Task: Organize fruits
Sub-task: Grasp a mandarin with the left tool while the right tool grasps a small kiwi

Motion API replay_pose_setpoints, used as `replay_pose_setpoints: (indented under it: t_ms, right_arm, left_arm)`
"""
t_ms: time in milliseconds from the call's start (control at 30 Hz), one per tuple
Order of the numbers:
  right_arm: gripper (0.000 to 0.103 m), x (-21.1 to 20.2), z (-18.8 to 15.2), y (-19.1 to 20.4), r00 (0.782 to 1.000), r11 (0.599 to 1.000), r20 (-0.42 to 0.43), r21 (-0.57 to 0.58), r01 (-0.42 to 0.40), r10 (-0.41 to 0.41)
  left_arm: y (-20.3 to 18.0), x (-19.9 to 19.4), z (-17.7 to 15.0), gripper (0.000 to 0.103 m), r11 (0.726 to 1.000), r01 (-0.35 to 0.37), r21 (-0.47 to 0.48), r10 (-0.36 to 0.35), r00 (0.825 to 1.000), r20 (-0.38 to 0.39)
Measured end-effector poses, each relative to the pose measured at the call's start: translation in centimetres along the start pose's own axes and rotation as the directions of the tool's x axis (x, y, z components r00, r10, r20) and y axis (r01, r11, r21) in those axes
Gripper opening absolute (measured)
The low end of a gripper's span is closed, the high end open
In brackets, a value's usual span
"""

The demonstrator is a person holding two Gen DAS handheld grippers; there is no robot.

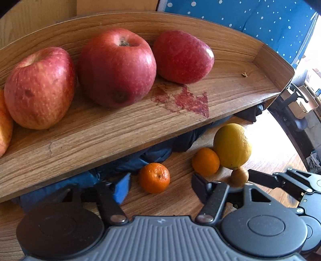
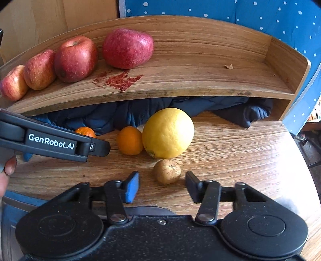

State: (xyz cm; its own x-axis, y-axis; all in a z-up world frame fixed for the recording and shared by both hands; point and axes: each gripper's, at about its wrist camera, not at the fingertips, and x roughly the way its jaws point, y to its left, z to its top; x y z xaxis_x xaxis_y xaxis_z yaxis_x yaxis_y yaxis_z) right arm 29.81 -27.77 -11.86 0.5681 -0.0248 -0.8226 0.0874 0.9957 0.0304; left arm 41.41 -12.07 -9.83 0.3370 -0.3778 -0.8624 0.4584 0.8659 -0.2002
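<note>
Several red apples (image 2: 75, 59) sit in a row on the left half of a curved wooden shelf (image 2: 180, 86); three of them (image 1: 117, 67) fill the left wrist view. On the table below lie a mandarin (image 1: 154, 177), an orange (image 2: 130, 140), a big yellow citrus (image 2: 168, 133) and a small brown fruit (image 2: 167, 171). My left gripper (image 1: 160, 186) is open, with the mandarin just ahead between its fingertips. My right gripper (image 2: 162, 185) is open, the brown fruit just beyond its tips. The left gripper (image 2: 60, 142) hides part of the mandarin (image 2: 85, 131) in the right wrist view.
A dark blue cloth (image 2: 180, 108) is bunched under the shelf behind the fruit. A red stain (image 2: 118, 79) marks the shelf floor; its right half holds only a small crumb (image 2: 228, 66). Blue dotted fabric (image 2: 220, 10) stands behind. The table edge (image 2: 305, 160) curves off at right.
</note>
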Motion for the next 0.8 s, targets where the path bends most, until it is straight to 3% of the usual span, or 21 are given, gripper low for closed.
replay_pose_setpoints:
  t_ms: [100,233,800]
  right_arm:
    - [0.047,0.2,0.2,0.3,1.0,1.0,0.006,-0.003,-0.006,0.006]
    - [0.032,0.2,0.4,0.5,1.0,1.0,0.01,-0.013,-0.004,0.004]
    - [0.032,-4.0,-1.6,1.3,0.999,1.0,0.044,-0.028,-0.003,0.004]
  left_arm:
    - [0.3,-0.2,0.0,0.055,1.0,-0.002,-0.002,0.002,1.0,0.005]
    - [0.4,-0.4,0.0,0.037,1.0,-0.014,-0.001,0.014,1.0,0.01]
    - [-1.5,-3.3,-2.7,0.036,0.999,0.042,0.025,-0.042,0.999,-0.018]
